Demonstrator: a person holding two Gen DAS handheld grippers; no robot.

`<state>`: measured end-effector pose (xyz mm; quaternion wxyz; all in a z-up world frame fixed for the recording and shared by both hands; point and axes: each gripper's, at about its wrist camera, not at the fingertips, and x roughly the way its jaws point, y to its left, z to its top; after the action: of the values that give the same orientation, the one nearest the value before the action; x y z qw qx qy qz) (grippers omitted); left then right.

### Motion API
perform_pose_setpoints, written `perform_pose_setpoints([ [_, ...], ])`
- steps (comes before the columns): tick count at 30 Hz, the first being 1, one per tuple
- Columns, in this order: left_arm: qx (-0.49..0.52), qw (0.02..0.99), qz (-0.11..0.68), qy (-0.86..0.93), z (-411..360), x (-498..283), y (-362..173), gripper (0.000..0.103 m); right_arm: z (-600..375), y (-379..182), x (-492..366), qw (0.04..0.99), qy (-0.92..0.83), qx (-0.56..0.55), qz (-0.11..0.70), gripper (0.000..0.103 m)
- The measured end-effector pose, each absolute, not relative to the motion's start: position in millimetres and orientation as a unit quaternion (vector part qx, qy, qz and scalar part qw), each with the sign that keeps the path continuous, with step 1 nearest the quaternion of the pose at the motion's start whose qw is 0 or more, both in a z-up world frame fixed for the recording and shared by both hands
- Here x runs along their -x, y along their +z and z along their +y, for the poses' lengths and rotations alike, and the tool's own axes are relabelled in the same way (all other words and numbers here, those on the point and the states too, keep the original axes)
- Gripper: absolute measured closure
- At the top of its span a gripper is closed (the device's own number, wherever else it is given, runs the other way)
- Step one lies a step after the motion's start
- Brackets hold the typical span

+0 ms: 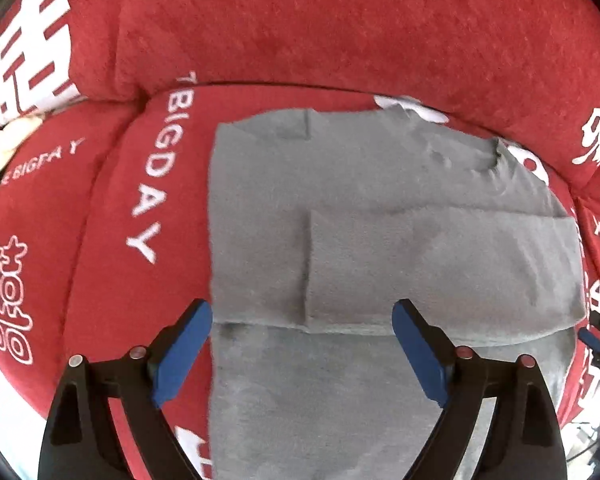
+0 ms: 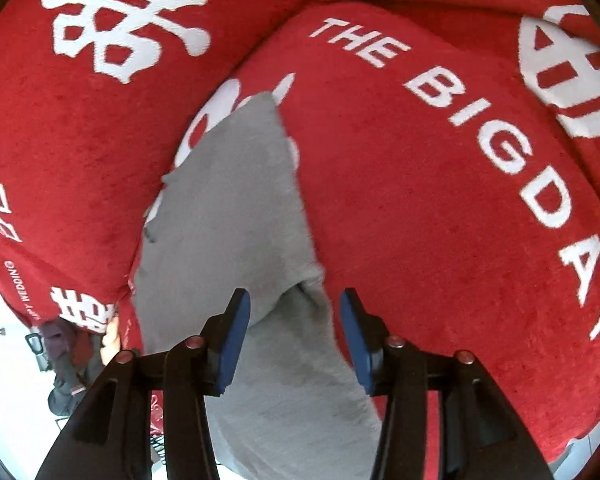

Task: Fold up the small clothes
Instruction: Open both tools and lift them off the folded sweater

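Note:
A small grey garment (image 1: 340, 208) lies flat on a red sofa seat cushion (image 1: 100, 280). One sleeve is folded in across its middle (image 1: 440, 268). My left gripper (image 1: 302, 314) is open and empty, its blue pads just above the garment's lower part. In the right wrist view the garment (image 2: 236, 220) lies lengthwise, with a fold edge (image 2: 308, 284) near my fingers. My right gripper (image 2: 294, 306) is open, straddling that fold edge close above the cloth, holding nothing. Its tip also shows at the right edge of the left wrist view (image 1: 590, 338).
The sofa has a red backrest (image 1: 340, 20) and white printed lettering (image 2: 480, 132). A pale cloth (image 1: 4, 144) lies at the far left. The seat's front edge drops to a white floor (image 2: 4, 380), where a dark heap (image 2: 66, 364) sits.

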<state>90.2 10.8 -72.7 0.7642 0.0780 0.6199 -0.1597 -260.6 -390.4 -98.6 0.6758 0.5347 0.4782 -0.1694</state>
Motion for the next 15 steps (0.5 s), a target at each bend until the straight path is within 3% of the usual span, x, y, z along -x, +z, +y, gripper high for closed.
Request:
perform_pose_setpoints([
  [7, -0.085, 0.743, 0.648, -0.145, 1.8, -73.9, -82.1, 0.012, -366.6, -95.0, 260.8, 0.675, -0.168, -0.505, 0.511, 0.052],
  [15, -0.131, 0.716, 0.663, -0.174, -11.4, -33.7, -82.7, 0.012, -316.3, -80.1, 257.2, 0.685, -0.117, -0.460, 0.553, 0.043],
])
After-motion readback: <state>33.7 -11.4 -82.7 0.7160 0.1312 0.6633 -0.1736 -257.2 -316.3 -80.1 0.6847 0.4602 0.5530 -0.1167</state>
